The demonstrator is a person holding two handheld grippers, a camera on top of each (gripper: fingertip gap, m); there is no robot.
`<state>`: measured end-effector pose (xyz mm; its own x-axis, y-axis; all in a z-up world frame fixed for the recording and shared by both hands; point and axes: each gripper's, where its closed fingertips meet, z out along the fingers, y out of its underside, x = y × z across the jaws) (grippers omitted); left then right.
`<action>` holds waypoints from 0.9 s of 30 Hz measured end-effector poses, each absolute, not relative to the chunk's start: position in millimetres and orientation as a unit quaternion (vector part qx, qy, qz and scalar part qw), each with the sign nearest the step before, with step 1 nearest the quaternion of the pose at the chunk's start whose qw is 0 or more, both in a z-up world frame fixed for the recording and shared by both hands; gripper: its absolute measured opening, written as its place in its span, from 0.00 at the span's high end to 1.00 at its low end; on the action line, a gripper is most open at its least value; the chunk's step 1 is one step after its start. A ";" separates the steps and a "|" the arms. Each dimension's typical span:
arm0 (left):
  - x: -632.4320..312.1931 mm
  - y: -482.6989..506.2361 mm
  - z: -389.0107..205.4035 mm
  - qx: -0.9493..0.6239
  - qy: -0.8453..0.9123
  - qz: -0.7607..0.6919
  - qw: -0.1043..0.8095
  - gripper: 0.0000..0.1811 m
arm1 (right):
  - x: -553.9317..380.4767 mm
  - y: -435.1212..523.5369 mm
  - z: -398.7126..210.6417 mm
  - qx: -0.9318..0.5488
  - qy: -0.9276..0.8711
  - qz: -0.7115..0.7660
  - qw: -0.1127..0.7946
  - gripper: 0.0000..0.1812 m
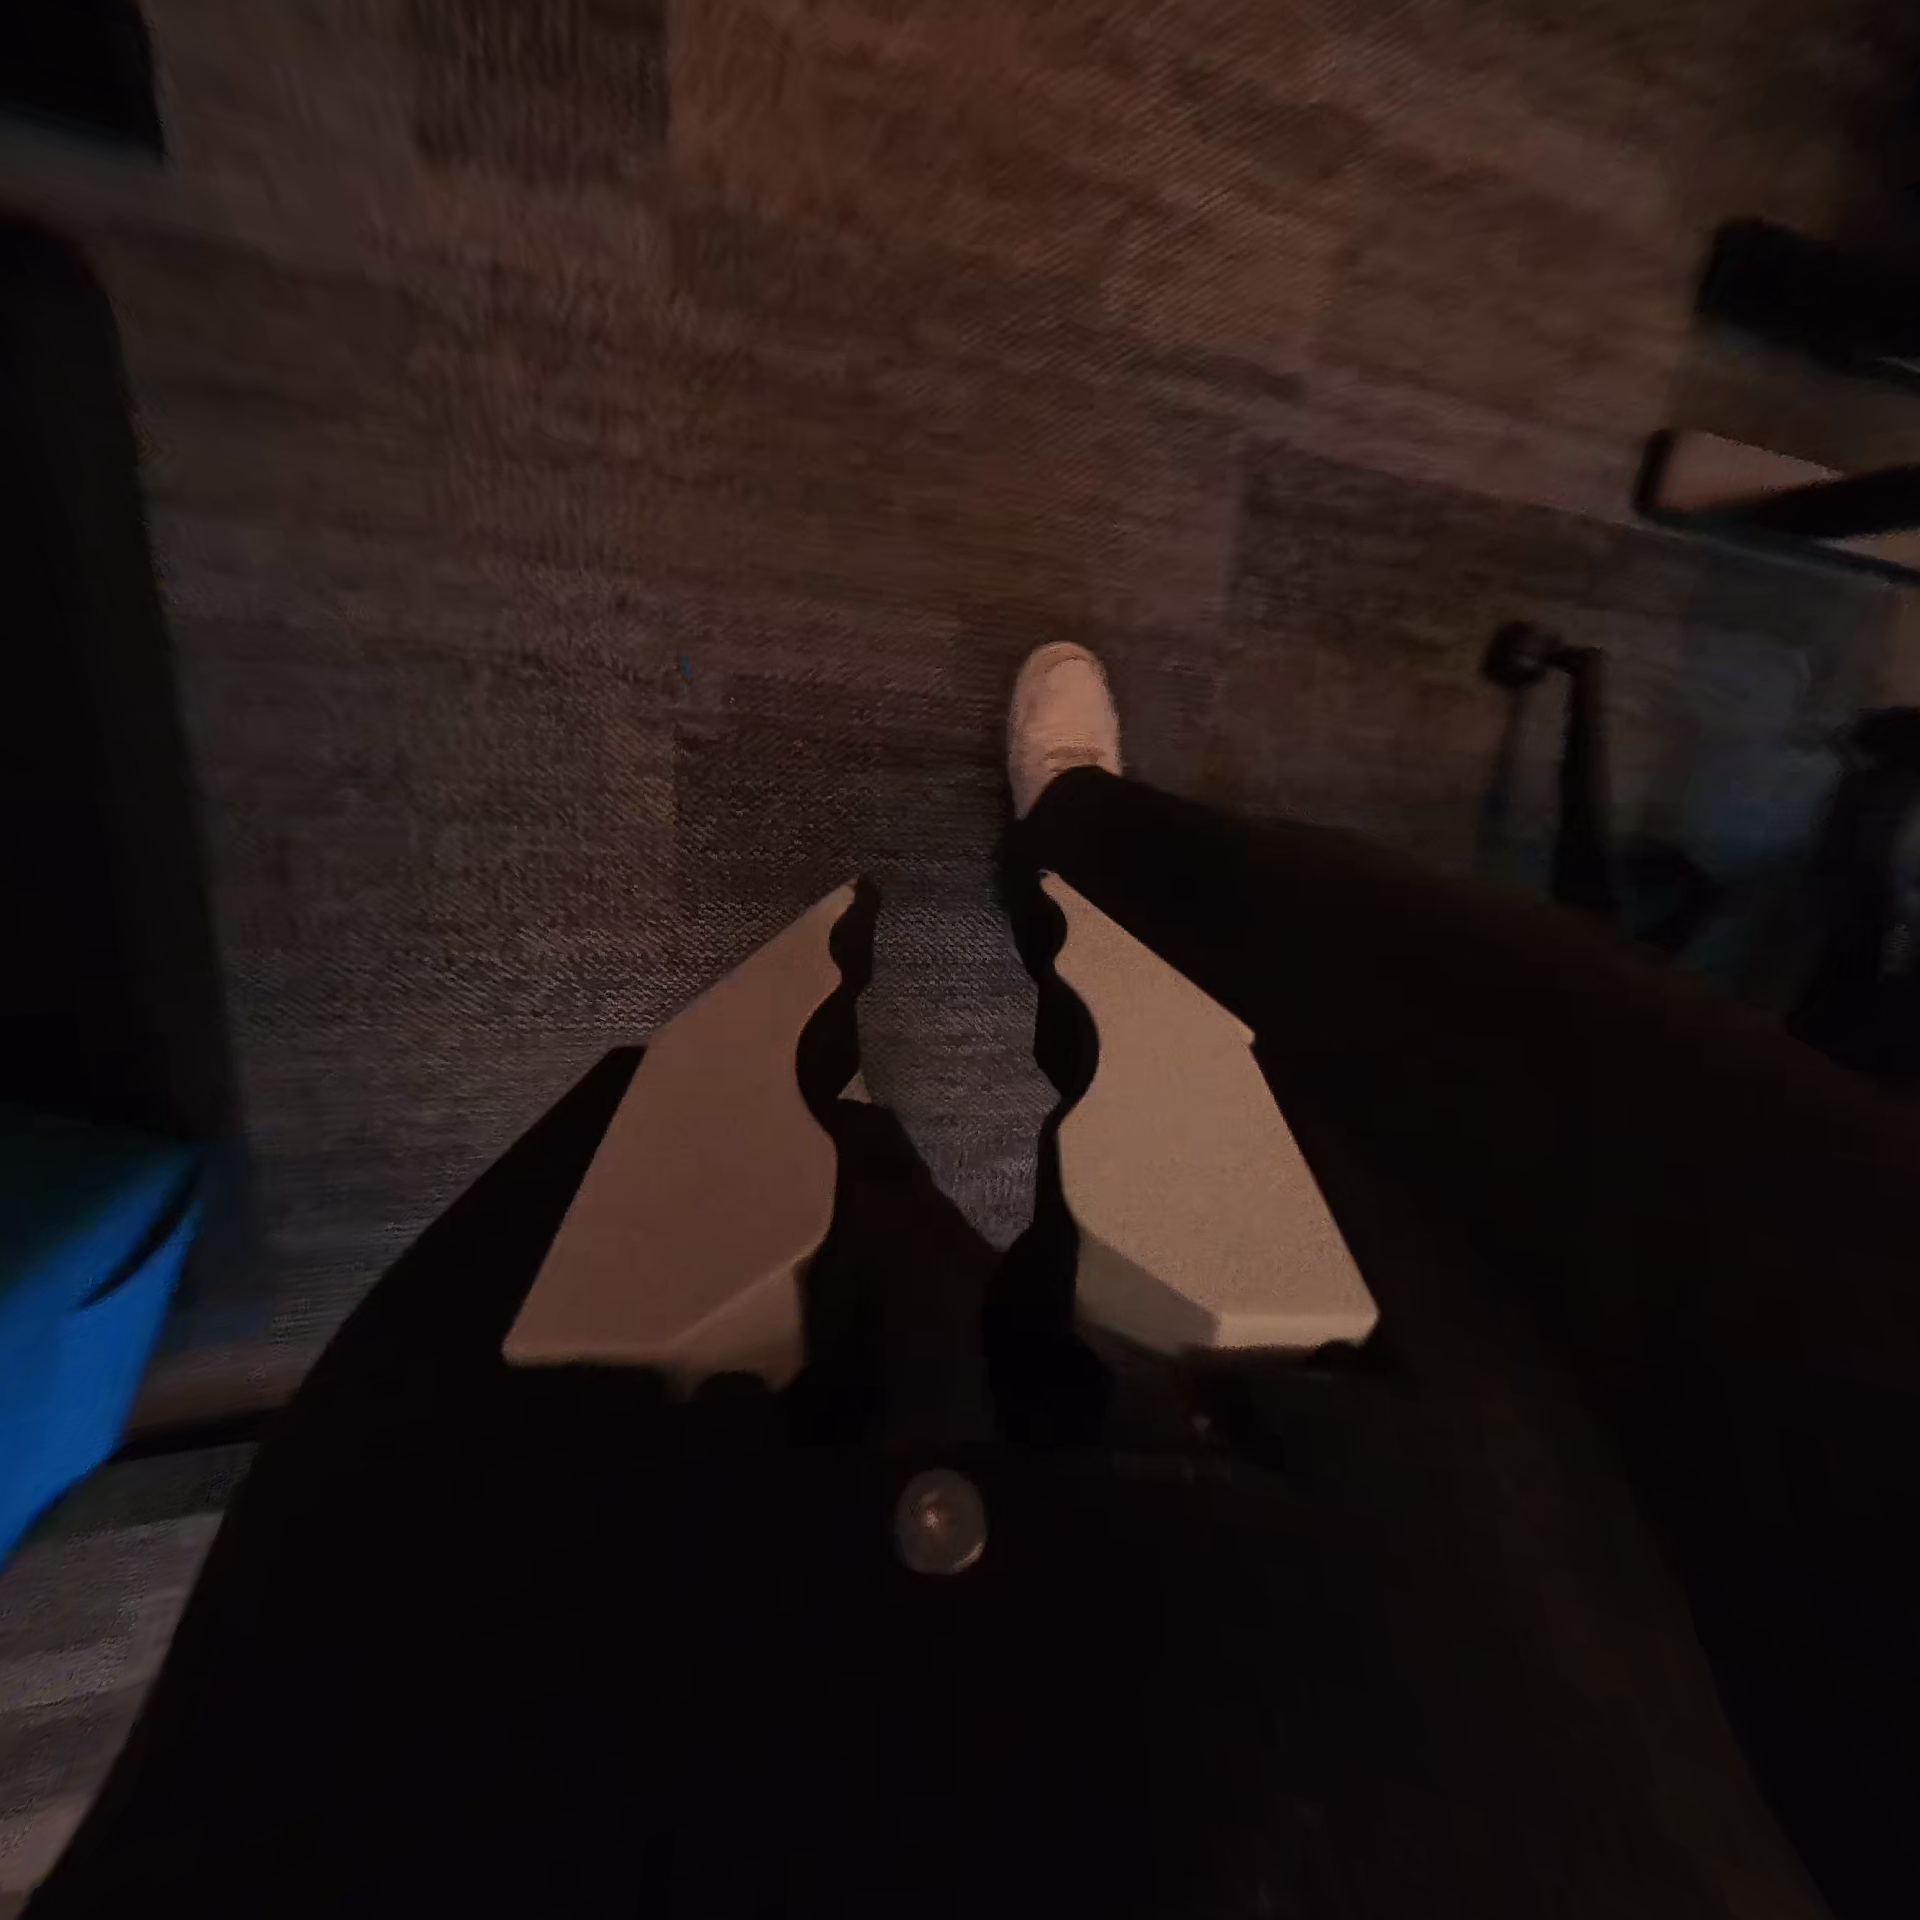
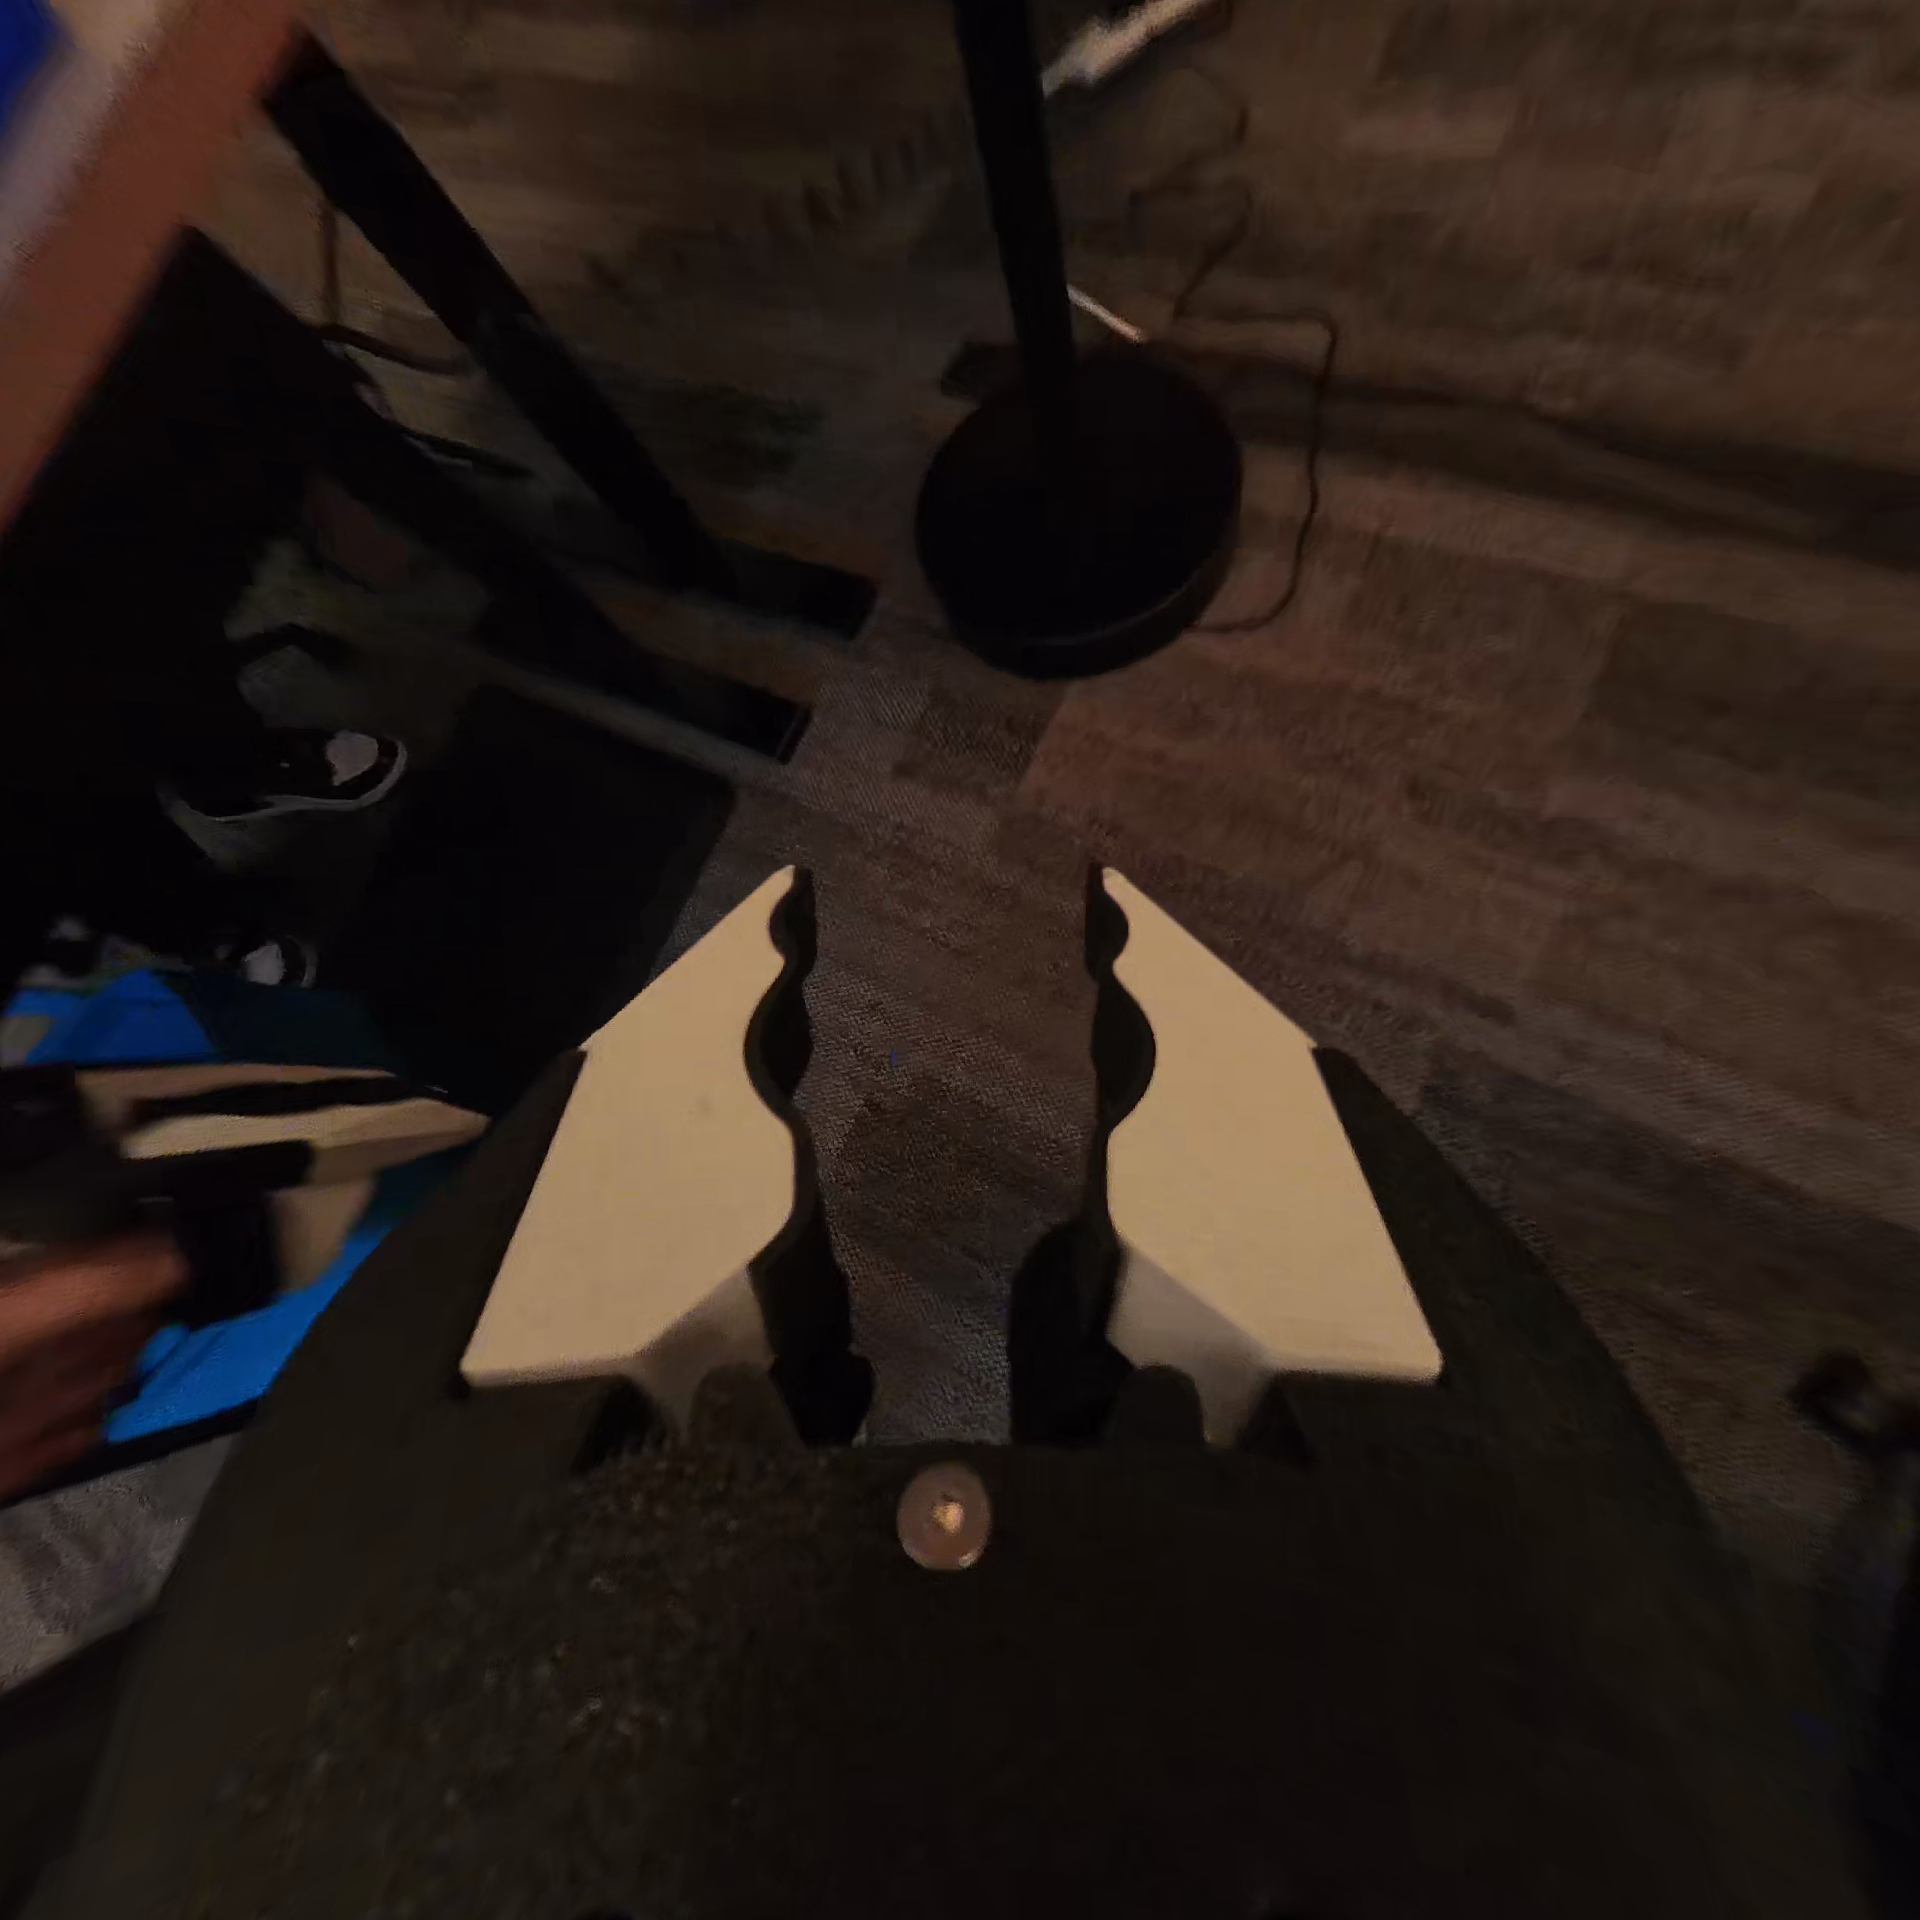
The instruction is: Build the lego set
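No lego pieces show in either view. Both views look down at a dim carpeted floor. My left gripper point(image 1: 951, 883) is open and empty, held above the carpet point(image 1: 727, 520). My right gripper point(image 2: 948, 873) is open and empty above the carpet point(image 2: 1455, 831). The left gripper also shows blurred at the left edge of the right wrist view point(image 2: 260, 1132), held by a hand point(image 2: 73, 1340).
A person's dark-trousered leg point(image 1: 1299, 935) and light shoe point(image 1: 1062, 717) lie just right of my left gripper. A blue object point(image 1: 73, 1330) sits at the left. A black round stand base point(image 2: 1075, 520) with its pole, black table legs point(image 2: 499, 312), cables and shoes point(image 2: 291, 779) lie ahead.
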<state>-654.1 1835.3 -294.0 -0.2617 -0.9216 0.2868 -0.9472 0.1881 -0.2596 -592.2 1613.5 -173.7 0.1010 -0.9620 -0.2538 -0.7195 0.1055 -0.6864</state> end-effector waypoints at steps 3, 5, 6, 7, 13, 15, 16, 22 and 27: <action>-625.6 1847.1 -442.1 0.667 -0.725 0.170 0.022 0.84 | -575.8 1625.6 -272.3 -0.638 0.664 -0.147 0.361 0.73; -613.3 1855.5 -541.9 0.686 -0.711 0.155 0.007 0.84 | -575.1 1635.0 -336.3 -0.639 0.662 -0.139 0.366 0.73; -610.8 1857.4 -589.8 0.683 -0.715 0.147 0.001 0.84 | -576.6 1636.7 -370.6 -0.646 0.660 -0.137 0.358 0.74; -609.4 1861.3 -636.3 0.675 -0.726 0.134 -0.007 0.84 | -577.3 1637.9 -403.3 -0.651 0.659 -0.130 0.354 0.74; -601.6 1889.9 -835.4 0.665 -0.740 0.091 -0.045 0.85 | -530.6 1642.0 -504.8 -0.658 0.655 -0.097 0.359 0.73; -599.8 1885.2 -866.2 0.683 -0.723 0.104 -0.030 0.87 | -516.3 1645.9 -511.7 -0.655 0.652 -0.091 0.371 0.74; -601.4 1881.7 -877.6 0.686 -0.720 0.102 -0.022 0.86 | -511.1 1648.5 -513.9 -0.656 0.652 -0.087 0.370 0.74; -594.5 1875.9 -901.4 0.685 -0.720 0.100 -0.059 0.89 | -498.9 1654.0 -515.7 -0.680 0.630 -0.094 0.362 0.73; -594.7 1869.2 -903.4 0.658 -0.742 0.108 -0.063 0.97 | -497.7 1648.4 -518.5 -0.670 0.641 -0.080 0.367 0.74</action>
